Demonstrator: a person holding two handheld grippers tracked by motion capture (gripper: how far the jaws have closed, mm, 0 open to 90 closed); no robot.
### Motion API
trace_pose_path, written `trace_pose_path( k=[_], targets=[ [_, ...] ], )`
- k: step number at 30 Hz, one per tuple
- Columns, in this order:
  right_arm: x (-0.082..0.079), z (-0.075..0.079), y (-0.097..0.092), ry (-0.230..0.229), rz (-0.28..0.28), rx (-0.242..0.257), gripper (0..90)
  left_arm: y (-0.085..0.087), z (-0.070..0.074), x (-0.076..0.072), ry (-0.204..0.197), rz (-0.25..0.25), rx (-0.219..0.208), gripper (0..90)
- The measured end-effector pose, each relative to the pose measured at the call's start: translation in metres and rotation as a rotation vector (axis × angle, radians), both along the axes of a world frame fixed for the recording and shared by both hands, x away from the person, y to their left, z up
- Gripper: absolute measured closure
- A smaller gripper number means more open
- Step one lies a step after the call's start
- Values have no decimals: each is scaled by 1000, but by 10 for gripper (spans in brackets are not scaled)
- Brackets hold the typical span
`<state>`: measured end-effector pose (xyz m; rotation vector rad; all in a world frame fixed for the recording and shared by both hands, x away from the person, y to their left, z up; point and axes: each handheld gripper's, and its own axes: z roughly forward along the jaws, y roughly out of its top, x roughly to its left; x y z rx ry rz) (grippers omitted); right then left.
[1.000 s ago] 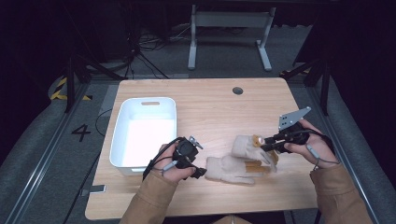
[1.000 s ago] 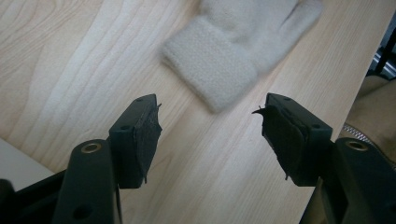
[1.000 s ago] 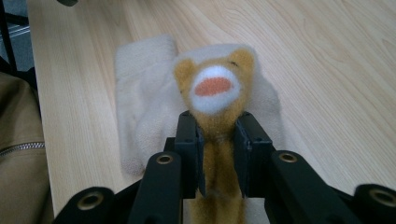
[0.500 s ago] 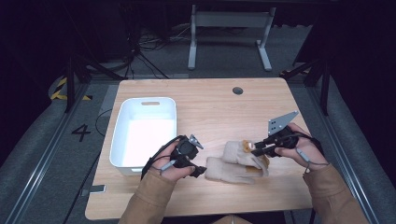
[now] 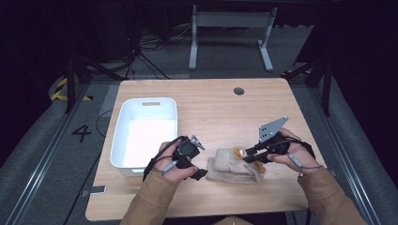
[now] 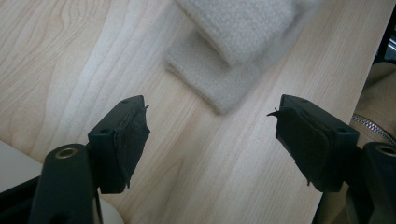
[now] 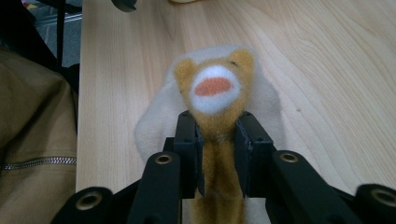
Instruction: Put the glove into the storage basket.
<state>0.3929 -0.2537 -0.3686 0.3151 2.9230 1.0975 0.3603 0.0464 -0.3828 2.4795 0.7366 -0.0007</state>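
The desk [image 5: 206, 108] is filling the middle of the high view, its pale wood running from the upper centre down to the bottom edge. A white bin [image 5: 144, 133] is sitting on its left part, its near end just beside the person's left hand. Right of the bin, in the lower centre of the frame, beige socks [image 5: 232, 169] are lying in a small folded heap on the wood; in the left gripper view they are showing blurred at the top centre [image 6: 233, 51], ahead of the jaws and apart from them. The left claw [image 6: 212, 135] is standing wide apart over bare wood with nothing between its pads, having just been opening. The right claw [image 7: 218, 140], at the lower right of the high view [image 5: 248, 157], is clamped on the orange toe part of a sock [image 7: 215, 93] that bears a white patch with an orange mark, and this part is lying over the beige cloth. A tan sleeve [image 7: 32, 116] is showing at the left edge of the right gripper view.
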Motion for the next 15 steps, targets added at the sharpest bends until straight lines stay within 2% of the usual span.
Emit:
trace_pose_path(
  k=[3, 9, 13, 15],
  targets=[
    [-1, -5, 6, 3, 21, 0, 728, -1, -1, 0, 12, -1, 5, 250],
    [-3, -10, 15, 9, 54, -8, 725, -1, -1, -1, 7, 2, 8, 259],
    [-2, -16, 19, 16, 59, -22, 724, -2, -1, -1, 2, 4, 6, 271],
    [-1, -20, 21, 23, 61, -26, 723, -2, -1, -1, 13, -9, 1, 293]
  ],
)
